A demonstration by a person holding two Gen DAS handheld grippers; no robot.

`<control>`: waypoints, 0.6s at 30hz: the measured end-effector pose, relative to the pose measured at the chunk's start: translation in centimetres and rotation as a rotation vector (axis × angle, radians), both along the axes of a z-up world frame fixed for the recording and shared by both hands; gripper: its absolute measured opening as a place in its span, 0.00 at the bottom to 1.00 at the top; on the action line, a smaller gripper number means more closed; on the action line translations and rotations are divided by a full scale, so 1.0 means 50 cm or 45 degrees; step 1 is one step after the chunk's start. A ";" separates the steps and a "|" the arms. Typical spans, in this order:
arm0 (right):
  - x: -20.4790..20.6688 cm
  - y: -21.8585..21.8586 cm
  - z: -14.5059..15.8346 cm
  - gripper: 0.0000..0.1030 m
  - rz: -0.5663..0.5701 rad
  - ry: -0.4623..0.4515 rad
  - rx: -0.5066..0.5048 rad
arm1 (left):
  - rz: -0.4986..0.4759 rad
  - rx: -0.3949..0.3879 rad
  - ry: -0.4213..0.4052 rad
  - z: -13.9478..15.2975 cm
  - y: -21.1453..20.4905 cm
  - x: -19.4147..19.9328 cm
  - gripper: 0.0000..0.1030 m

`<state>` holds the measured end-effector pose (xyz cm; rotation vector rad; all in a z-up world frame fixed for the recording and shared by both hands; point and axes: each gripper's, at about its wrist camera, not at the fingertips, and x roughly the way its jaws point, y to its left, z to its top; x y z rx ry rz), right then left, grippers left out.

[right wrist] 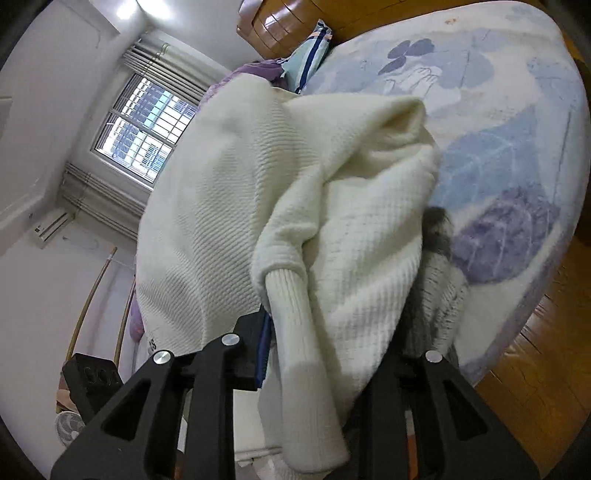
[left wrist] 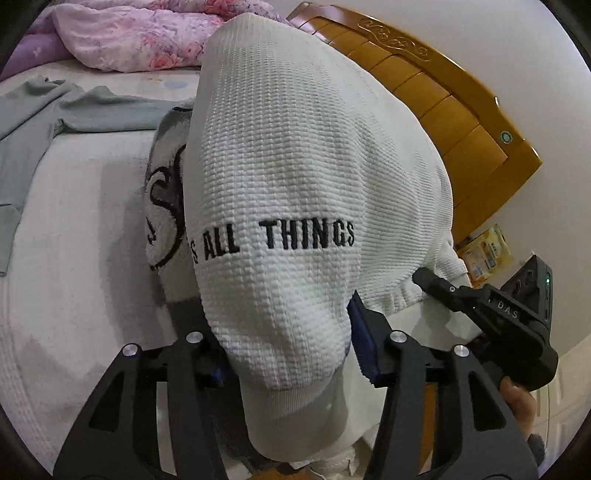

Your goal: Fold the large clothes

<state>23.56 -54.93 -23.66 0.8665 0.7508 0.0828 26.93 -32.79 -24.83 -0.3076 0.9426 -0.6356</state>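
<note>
The white knit sweater (left wrist: 295, 177) hangs above the bed (left wrist: 74, 258), soft, bulky and limp. Left claw (left wrist: 291, 354) and right claw (right wrist: 314, 354) each clamp its fabric; grip near the ribbed hem.

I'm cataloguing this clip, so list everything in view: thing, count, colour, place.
sweater: one, white with black lettering, draped between both grippers
grey garment: one, flat on bed, far left
fuzzy garment: one, grey and white, under sweater
quilt: one, pink floral, top of bed
bed: one, pale sheet with blue flowers
headboard: one, wooden
pillow: one, striped, by headboard
window: one, barred
fan: one, white, floor
left gripper: black, cloth between its fingers
right gripper: black, around the cuff
</note>
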 end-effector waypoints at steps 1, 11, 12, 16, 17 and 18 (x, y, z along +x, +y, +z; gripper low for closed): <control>0.008 -0.003 0.001 0.24 -0.007 0.026 -0.002 | 0.013 0.009 0.002 0.003 -0.003 0.000 0.51; 0.022 0.036 0.082 0.40 0.094 0.203 -0.362 | 0.046 0.139 -0.048 0.058 -0.003 -0.039 0.74; 0.022 0.049 0.090 0.43 0.099 0.232 -0.425 | 0.047 0.161 -0.069 0.065 0.000 -0.044 0.76; 0.011 0.116 0.131 0.58 0.069 0.361 -0.776 | 0.085 0.277 -0.130 0.095 0.025 -0.061 0.82; 0.005 0.123 0.137 0.60 0.054 0.376 -0.822 | 0.100 0.314 -0.138 0.102 0.033 -0.065 0.84; 0.001 0.129 0.142 0.64 0.034 0.386 -0.875 | 0.106 0.328 -0.143 0.108 0.038 -0.069 0.84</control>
